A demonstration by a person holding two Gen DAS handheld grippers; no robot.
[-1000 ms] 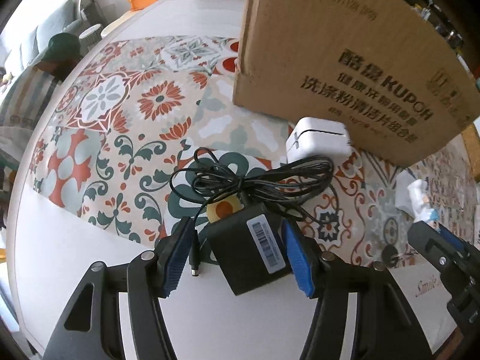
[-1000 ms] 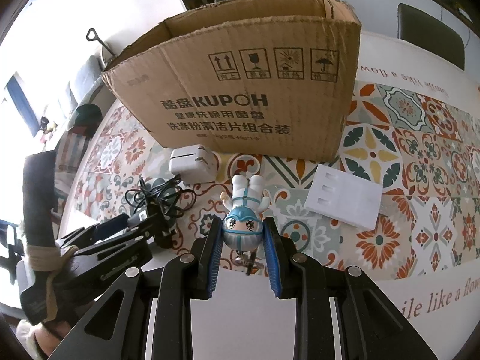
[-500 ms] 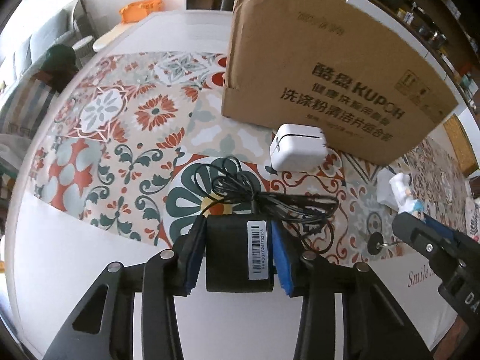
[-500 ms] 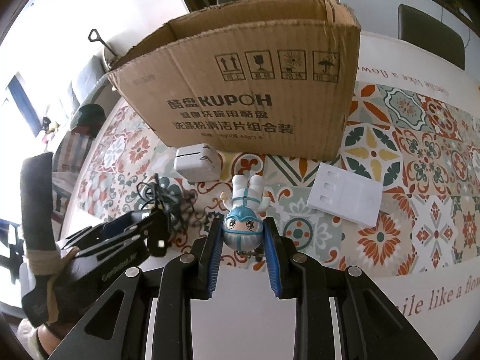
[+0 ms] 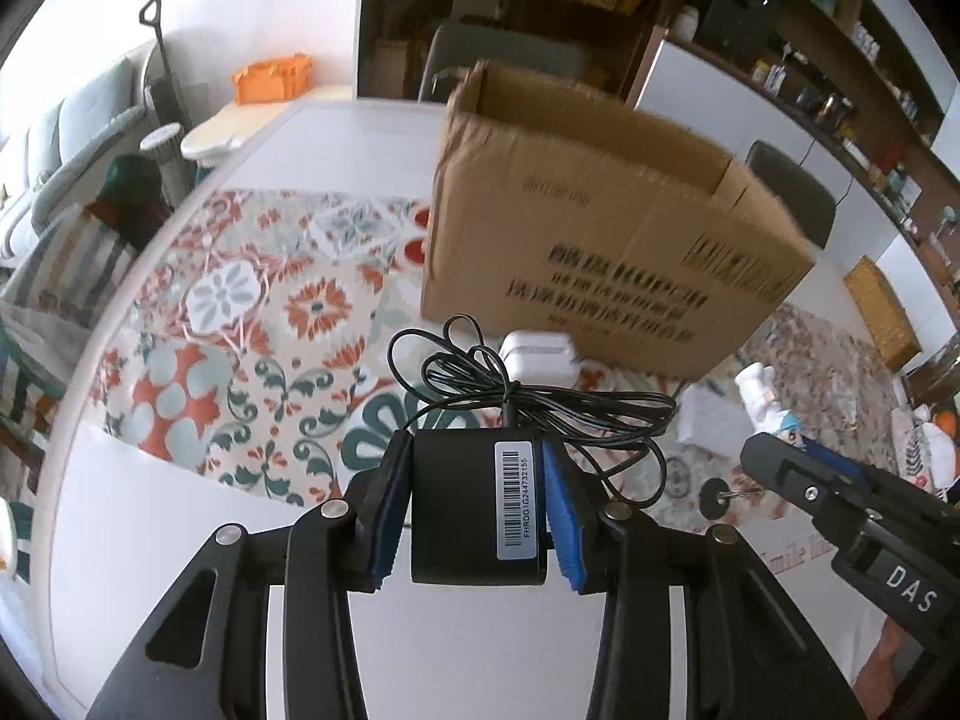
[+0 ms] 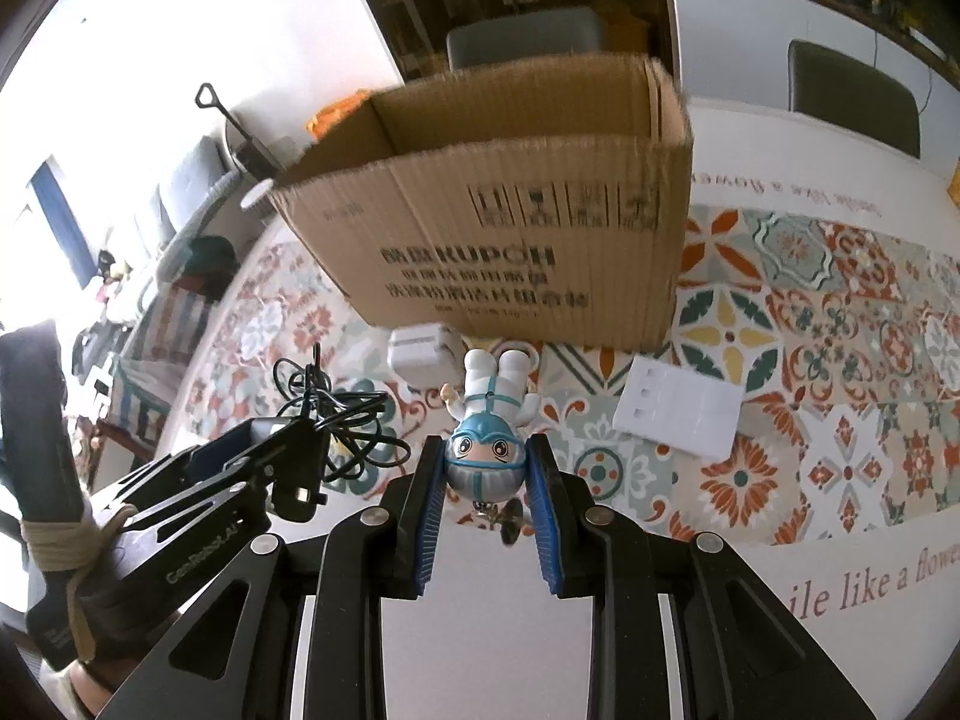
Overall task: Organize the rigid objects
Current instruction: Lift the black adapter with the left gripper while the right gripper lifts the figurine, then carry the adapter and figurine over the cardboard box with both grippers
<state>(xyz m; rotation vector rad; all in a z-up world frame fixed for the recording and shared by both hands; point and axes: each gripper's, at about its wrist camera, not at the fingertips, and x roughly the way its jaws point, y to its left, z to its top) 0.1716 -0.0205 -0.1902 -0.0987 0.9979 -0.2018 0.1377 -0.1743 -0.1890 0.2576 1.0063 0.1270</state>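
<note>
The left gripper (image 5: pixel 477 507) clenches the stiff black adapter (image 5: pixel 477 507) by its flat sides, its limp cord (image 5: pixel 540 402) trailing, while the right gripper (image 6: pixel 486 504) grips a light, smooth figurine (image 6: pixel 487 450) by the head.

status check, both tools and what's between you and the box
Left tool shut on black power adapter, cord dangling. Right tool shut on white-and-blue toy figurine. Open brown cardboard box ahead; small white charger at its base.

A black adapter (image 5: pixel 477 504), a blue-and-white figurine (image 6: pixel 487 432), and a brown box (image 6: pixel 510 228) above an orange-teal floral tablecloth (image 6: pixel 810 324).
</note>
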